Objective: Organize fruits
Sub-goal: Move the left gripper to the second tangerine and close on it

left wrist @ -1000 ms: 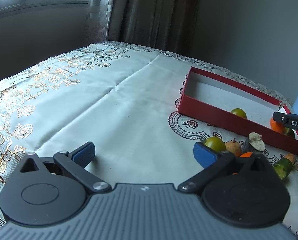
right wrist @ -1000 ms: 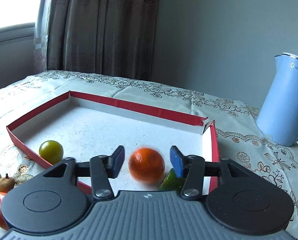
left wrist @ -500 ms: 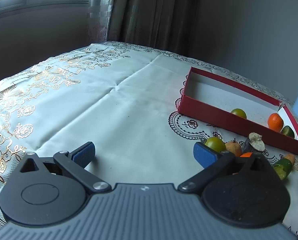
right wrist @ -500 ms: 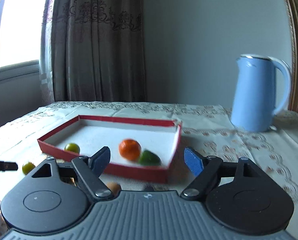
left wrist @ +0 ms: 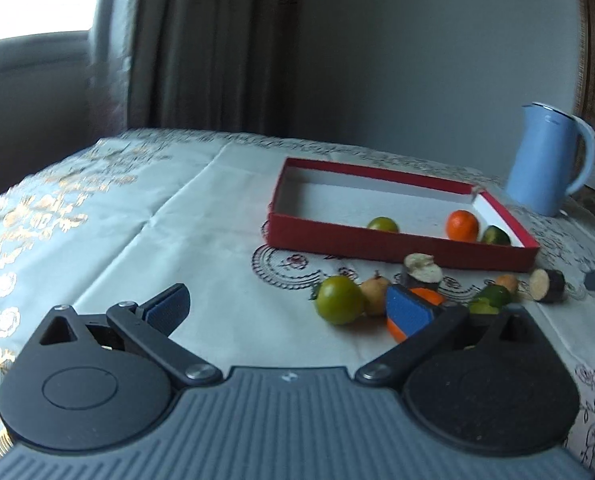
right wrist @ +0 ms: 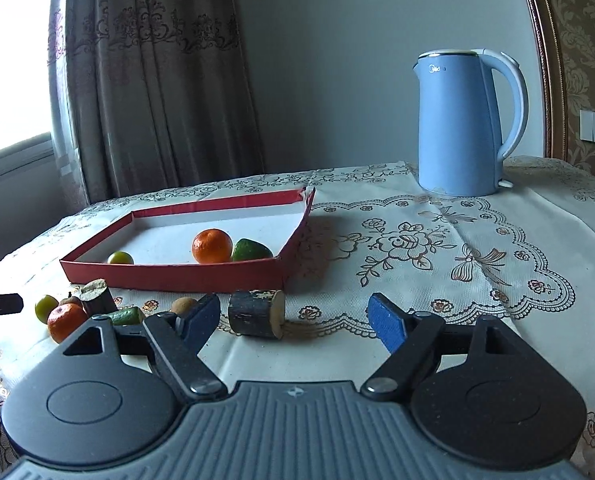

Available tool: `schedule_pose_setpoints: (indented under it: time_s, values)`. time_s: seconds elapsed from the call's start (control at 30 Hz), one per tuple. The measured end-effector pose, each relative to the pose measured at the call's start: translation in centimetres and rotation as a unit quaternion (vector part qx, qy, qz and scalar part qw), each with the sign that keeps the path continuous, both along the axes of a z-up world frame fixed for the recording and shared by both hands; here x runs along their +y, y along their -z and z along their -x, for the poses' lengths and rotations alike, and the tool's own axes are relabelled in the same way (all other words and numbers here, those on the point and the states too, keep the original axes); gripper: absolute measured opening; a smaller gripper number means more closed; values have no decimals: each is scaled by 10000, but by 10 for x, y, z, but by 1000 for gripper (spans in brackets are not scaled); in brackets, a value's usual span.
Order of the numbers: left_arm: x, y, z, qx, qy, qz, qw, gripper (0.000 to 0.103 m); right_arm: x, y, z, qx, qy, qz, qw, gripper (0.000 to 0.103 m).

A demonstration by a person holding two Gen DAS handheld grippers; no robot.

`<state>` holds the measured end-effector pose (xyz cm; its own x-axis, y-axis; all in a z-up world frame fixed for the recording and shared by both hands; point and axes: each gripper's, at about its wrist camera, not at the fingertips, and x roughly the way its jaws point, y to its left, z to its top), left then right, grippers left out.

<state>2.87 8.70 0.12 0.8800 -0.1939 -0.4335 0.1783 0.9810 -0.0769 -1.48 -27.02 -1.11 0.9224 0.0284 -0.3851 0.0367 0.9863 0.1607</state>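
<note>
My right gripper (right wrist: 293,320) and left gripper (left wrist: 289,312) both gape wide and empty above the table (right wrist: 477,280), the orange (right wrist: 212,245) lying in the red box (right wrist: 177,276) beside a lime (right wrist: 250,249), other fruits (left wrist: 339,299) loose before it.

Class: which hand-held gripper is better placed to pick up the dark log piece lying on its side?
Right hand-held gripper: open, empty, log piece just ahead between its fingers.
</note>
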Motion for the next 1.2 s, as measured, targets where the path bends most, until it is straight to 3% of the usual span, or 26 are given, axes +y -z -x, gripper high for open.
schedule_pose_setpoints:
  time_s: [0.1, 0.23, 0.37, 0.47, 0.67, 0.93, 1.2]
  values:
    - [-4, -5, 0, -187, 426, -256, 9986, 103, -1, 1, 0, 42, -37, -34, 10000, 81]
    - [-12, -5, -10, -175, 630, -644, 9958, 103, -3, 1, -1, 78, -68, -107, 9999, 81]
    - [-27, -3, -5, -304, 1040, -751, 9913, 102, -5, 2, -5, 167, -97, -214, 9996, 81]
    - [-43, -2, 4, -364, 1360, -834, 9865, 94, -8, 4, -7, 260, -100, -331, 9991, 81]
    - [-76, 7, 10, -9, 1849, -969, 9780, 82, -10, 6, -10, 358, -129, -407, 9984, 81]
    - [-89, 12, 11, 164, 1874, -1091, 9761, 80, -8, 14, -30, 1132, -19, -269, 9932, 95]
    - [-93, 12, 7, 262, 1875, -1106, 9757, 80, 4, 15, -33, 1310, -75, 118, 9913, 98]
